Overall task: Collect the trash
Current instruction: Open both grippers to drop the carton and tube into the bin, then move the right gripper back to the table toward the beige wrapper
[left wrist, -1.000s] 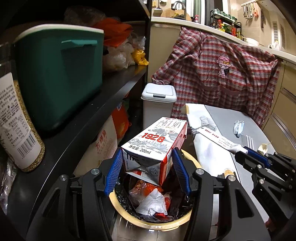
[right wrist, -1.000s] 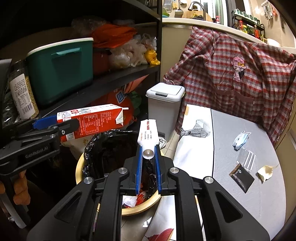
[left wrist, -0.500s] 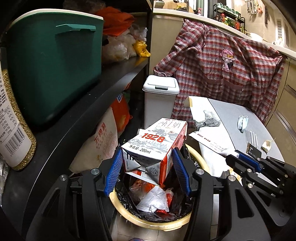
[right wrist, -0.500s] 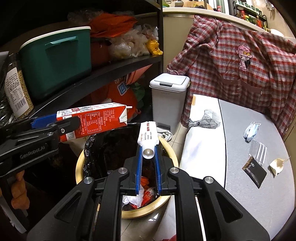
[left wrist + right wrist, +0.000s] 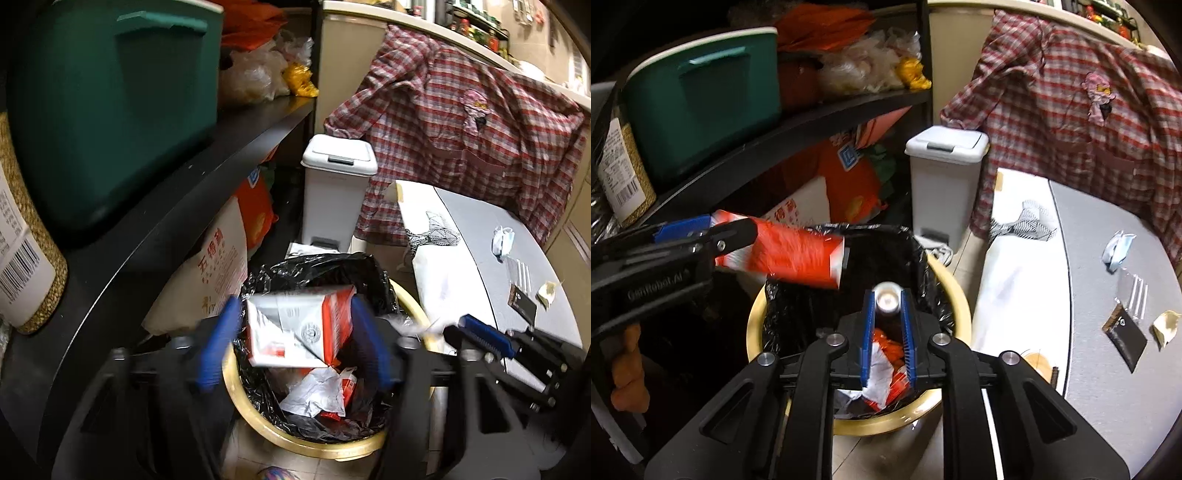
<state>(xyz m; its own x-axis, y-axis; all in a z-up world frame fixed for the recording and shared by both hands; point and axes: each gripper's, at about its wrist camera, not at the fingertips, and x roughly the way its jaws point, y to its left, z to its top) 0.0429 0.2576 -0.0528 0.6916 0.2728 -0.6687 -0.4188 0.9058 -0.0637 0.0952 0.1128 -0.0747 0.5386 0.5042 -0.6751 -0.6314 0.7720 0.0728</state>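
A yellow-rimmed bin [image 5: 321, 448] with a black liner holds crumpled wrappers. My left gripper [image 5: 294, 310] hangs over it with its jaws opening. The red-and-white milk carton [image 5: 299, 328] lies tipped and blurred between the blue fingers, loose of the pads. The right wrist view shows the same carton [image 5: 798, 258] as a red blur over the bin [image 5: 960, 295]. My right gripper [image 5: 887, 295] is over the bin too, jaws opening. A small white tube [image 5: 886, 301] sits cap-first between its fingertips, tipped forward and slipping.
A black shelf with a green box [image 5: 110, 110] and a grain jar stands to the left. Behind the bin are a white pedal bin [image 5: 338, 192] and a plaid shirt [image 5: 461, 140]. On the grey table lie a face mask [image 5: 1115, 251], a black sachet [image 5: 1124, 336] and a paper scrap [image 5: 1165, 325].
Both grippers sank toward the bin. The left fingers spread and the carton tipped over and dropped lower between them. The tube in the right gripper tipped forward from standing upright.
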